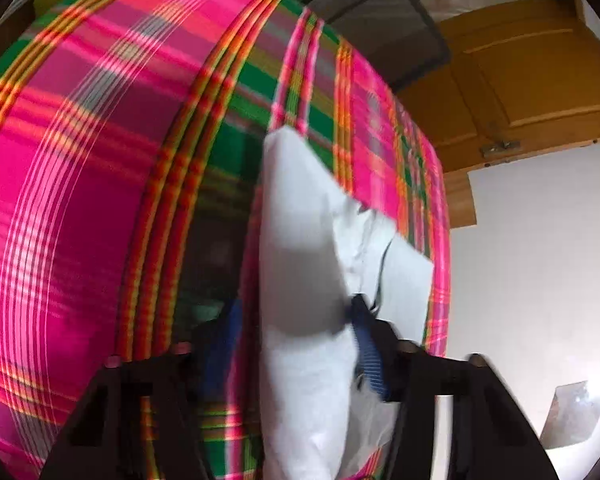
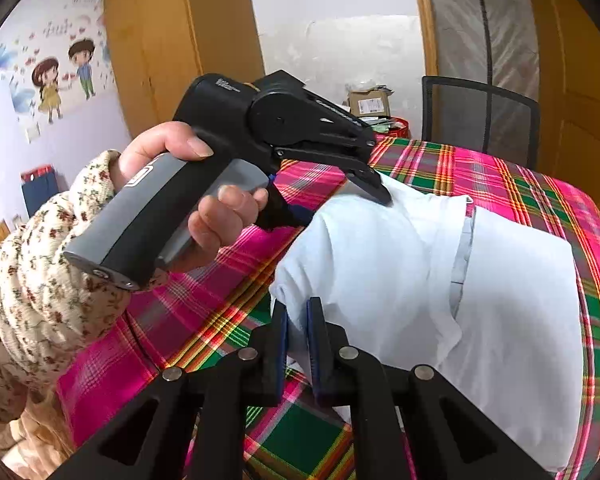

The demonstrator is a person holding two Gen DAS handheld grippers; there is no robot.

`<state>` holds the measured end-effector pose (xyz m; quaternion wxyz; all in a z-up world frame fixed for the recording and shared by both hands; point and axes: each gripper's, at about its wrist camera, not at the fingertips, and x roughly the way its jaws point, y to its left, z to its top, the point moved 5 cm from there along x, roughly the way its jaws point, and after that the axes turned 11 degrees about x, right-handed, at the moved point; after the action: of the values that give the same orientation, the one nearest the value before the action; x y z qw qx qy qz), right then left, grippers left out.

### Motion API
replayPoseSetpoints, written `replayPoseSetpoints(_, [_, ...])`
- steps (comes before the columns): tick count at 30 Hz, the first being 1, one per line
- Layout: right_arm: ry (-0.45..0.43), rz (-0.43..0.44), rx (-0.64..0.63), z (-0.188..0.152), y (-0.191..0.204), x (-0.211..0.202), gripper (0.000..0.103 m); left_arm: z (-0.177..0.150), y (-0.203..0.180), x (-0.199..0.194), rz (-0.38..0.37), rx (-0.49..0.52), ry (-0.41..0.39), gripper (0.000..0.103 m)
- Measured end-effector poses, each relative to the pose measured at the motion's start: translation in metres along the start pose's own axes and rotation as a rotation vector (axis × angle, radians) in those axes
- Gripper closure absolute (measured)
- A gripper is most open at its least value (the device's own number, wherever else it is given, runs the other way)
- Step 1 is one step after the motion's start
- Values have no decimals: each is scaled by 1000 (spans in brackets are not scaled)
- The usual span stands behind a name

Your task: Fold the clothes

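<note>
Pink, green and orange plaid cloth [image 2: 520, 196] covers the work surface, which fills most of both wrist views. Behind it stand yellow wooden doors [image 2: 172, 40], a black mesh chair [image 2: 480, 116] at the far edge, a cardboard box [image 2: 368, 102] and a pale wall with cartoon stickers [image 2: 60, 76]. A white garment [image 2: 512, 304] lies on the plaid, partly folded, its near-left part bunched and lifted.

In the right wrist view, a hand [image 2: 196, 200] in a floral sleeve [image 2: 28, 280] grips the grey handle of the left gripper [image 2: 352, 196], which tilts downward onto the far edge of the garment. In the left wrist view its fingers stand either side of a raised fold of white fabric; whether both pads press on it cannot be told. The right gripper [image 2: 298, 344] has its blue-padded fingers nearly together, pinching the garment's near bunched edge.
</note>
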<state>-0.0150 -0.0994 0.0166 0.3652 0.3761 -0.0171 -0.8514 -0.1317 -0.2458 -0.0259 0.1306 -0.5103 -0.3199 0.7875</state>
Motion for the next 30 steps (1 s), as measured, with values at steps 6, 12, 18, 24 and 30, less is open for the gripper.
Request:
replayPoseSetpoints(6, [-51,36,76,3,-15,-26,93,5,-36,-5,75,72,-41,89])
replayPoseSetpoints(12, [-109,59,140,4,-39,-58,93,1,-75,-2,79,105,-70,90])
replayPoseSetpoints(18, [-167,62,204,1,-65,-83,93,-3,-125,16,72,169,-70,90])
replayPoseSetpoints(24, [-219,40,299,-1,-107,-107,93,-9,-173,54,84,233,-15,90])
replayPoseSetpoints(30, [-221,38,459,-26,-148,-129,93,-18,-199,106,127,263,60,90])
